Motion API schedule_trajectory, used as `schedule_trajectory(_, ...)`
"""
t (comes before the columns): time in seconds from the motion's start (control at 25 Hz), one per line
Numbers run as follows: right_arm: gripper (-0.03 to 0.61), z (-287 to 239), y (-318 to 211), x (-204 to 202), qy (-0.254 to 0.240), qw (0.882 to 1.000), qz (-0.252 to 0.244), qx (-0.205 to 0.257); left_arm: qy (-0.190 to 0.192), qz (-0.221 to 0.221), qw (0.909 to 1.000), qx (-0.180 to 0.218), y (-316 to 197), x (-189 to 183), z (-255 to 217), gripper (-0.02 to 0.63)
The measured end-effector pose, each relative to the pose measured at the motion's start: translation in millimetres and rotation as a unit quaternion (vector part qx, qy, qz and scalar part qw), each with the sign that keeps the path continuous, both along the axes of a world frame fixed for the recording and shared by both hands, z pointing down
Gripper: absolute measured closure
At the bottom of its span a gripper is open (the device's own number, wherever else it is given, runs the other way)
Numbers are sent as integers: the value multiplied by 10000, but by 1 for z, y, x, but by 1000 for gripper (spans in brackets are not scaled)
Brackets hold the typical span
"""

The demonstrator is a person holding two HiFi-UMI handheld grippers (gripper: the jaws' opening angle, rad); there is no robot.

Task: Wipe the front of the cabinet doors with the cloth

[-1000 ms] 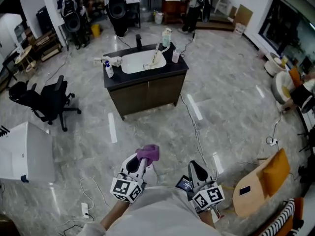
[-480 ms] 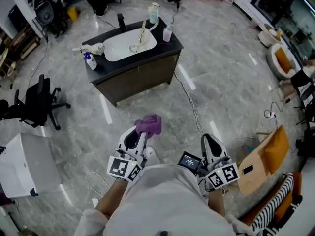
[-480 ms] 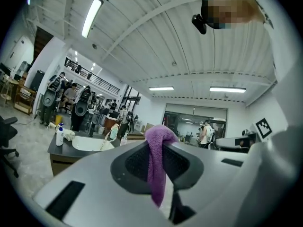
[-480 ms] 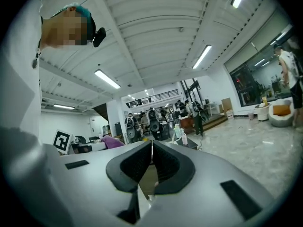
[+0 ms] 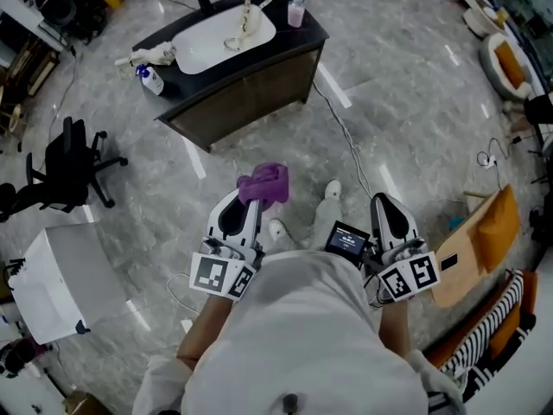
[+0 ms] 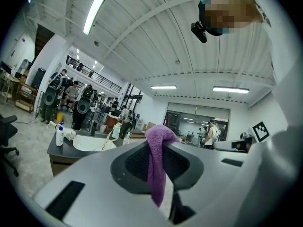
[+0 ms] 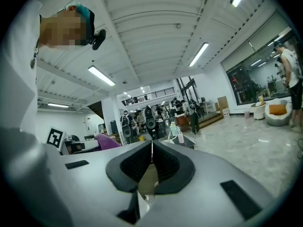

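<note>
**Purple cloth (image 5: 263, 182) clamped in left gripper (image 5: 251, 199); cabinet (image 5: 251, 93) well apart**

1. Left gripper. The jaws are closed on the cloth. The left gripper view shows the fabric pinched at the jaw tips, with a bunch above the tips and a tail hanging down over the dark pads. In the head view the cloth projects forward from the gripper nose, above the grey floor (image 5: 415, 119).

2. Right gripper (image 5: 386, 202). The jaws are together, with only a thin seam between the pads. Nothing is held between them. A small screen (image 5: 348, 239) sits on the inner side of this gripper.

3. Cabinet. The unit stands ahead of the person, slightly to the left. Its dark wood doors are closed under a black countertop with a white basin (image 5: 226, 37). The cloth is not in contact with the doors; open floor lies between them.

4. Surroundings.
   - A blue-capped bottle (image 5: 151, 80) stands at the left end of the countertop.
   - A black office chair (image 5: 73, 167) stands to the left of the cabinet.
   - An orange cushion (image 5: 492, 232) lies to the right of the person.
   - One shoe (image 5: 276, 230) shows between the two grippers.
</note>
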State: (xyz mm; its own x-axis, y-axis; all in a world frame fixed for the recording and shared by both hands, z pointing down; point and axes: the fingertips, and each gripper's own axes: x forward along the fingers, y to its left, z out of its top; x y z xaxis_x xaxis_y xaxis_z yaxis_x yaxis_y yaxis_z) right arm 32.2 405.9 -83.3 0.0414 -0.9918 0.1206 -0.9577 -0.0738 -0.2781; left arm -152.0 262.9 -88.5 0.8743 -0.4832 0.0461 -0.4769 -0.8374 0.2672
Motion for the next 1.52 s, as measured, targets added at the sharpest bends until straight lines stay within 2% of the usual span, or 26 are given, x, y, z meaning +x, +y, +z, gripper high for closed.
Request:
schedule_trajectory(0.28, 551, 0, -35, 31, -37, 9991, -409, 97, -32, -491, 9987, 161, -23, 13, -8, 568)
schedule_trajectory(0.48, 551, 1, -81, 63, 25, 9949, -1002, 142, -141, -1084, 9940, 11, -43, 33, 0, 568)
schedule_trajectory(0.72, 551, 9, -127, 120, -221, 9885, -1486, 156, -284, -1446, 9891, 26, -66, 96, 1, 568)
schedule_trajectory(1.0, 551, 10, -169, 181, -171, 9777, -2082, 221, -44, -1941, 9810, -21, -83, 160, -3, 568)
schedule_trajectory(1.12, 551, 10, -185, 200, -150, 9761, -2154, 229, -95, -2030, 9791, -65, -91, 173, 2, 568)
schedule_trajectory(1.28, 551, 18, -205, 212, -374, 9769, -2097, 168, -195, -2092, 9777, 1, -117, 175, 2, 568)
schedule_trajectory(1.52, 551, 12, -236, 198, -261, 9770, -2112, 147, -111, -1866, 9823, -97, -162, 175, 10, 568)
